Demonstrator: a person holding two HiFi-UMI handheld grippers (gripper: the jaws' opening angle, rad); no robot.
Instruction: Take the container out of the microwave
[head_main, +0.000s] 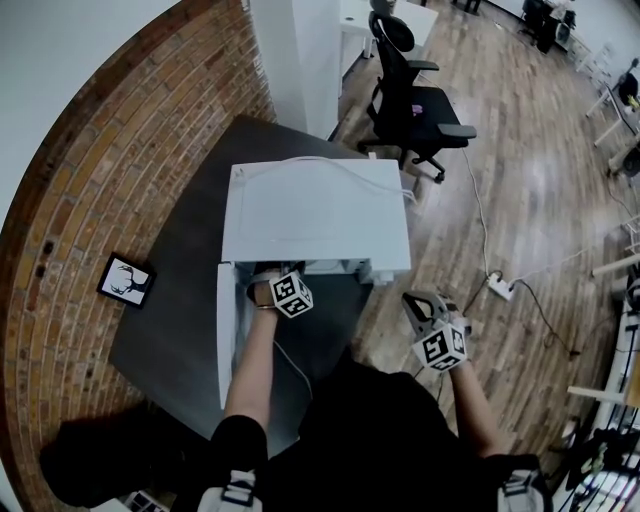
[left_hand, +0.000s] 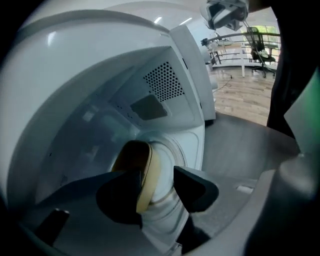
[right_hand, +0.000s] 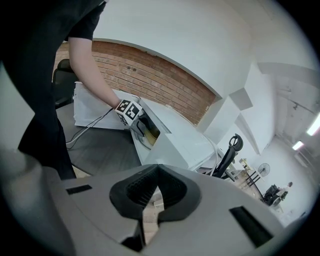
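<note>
The white microwave (head_main: 315, 215) stands on a dark table (head_main: 180, 310) with its door (head_main: 227, 330) swung open to the left. In the left gripper view a yellowish container (left_hand: 142, 167) sits on the glass turntable (left_hand: 172, 155) inside the cavity. My left gripper (left_hand: 157, 187) reaches into the opening, jaws open. The container's rim lies just beside the left finger (left_hand: 120, 195), and I see no pad pressing on it. My right gripper (right_hand: 155, 192) hangs off the table's right side over the floor, shut and empty. Its marker cube (head_main: 441, 347) shows in the head view.
A framed deer picture (head_main: 126, 281) lies on the table's left part, by the brick wall. A white cable (head_main: 292, 368) runs over the table's front. Behind the microwave stands a black office chair (head_main: 410, 95). A power strip (head_main: 500, 288) lies on the wooden floor at the right.
</note>
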